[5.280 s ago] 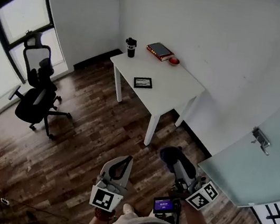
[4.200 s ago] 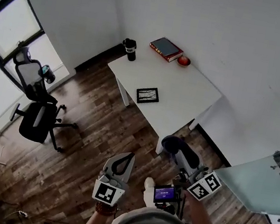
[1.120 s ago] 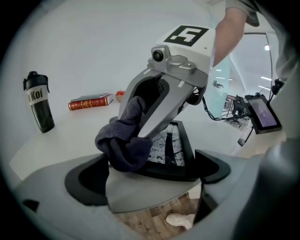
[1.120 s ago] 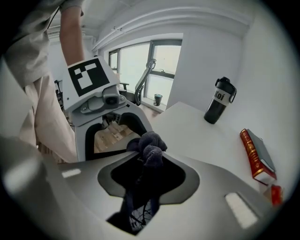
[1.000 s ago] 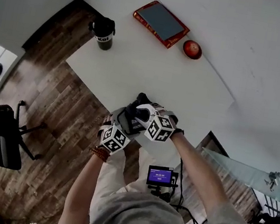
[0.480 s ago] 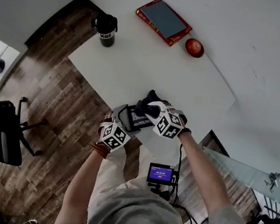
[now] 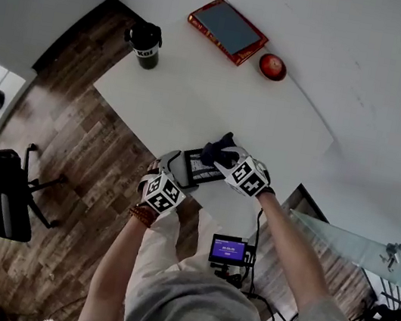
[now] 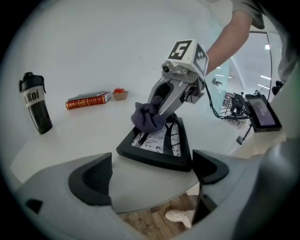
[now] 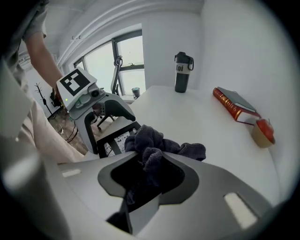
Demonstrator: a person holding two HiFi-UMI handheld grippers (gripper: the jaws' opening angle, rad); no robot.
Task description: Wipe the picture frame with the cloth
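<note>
**A:** Over the white table (image 7: pixel 157 102), head view first: the right gripper (image 7: pixel 220 156), clamped on the dark cloth (image 7: pixel 215 148), now sits at the far edge of the picture frame (image 7: pixel 197 169). More of the frame shows than a second ago.

**B:** And the left gripper (image 7: pixel 174 165)?

**A:** It's at the frame's near end. The left gripper view shows its jaws spread wide, with the frame flat just ahead and not pinched. The cloth is pressed on the glass.

**B:** Right gripper view?

**A:** The cloth is bunched between closed jaws, with the frame beneath. I'd judge a wiping pass is under way and more strokes are likely needed.
</note>
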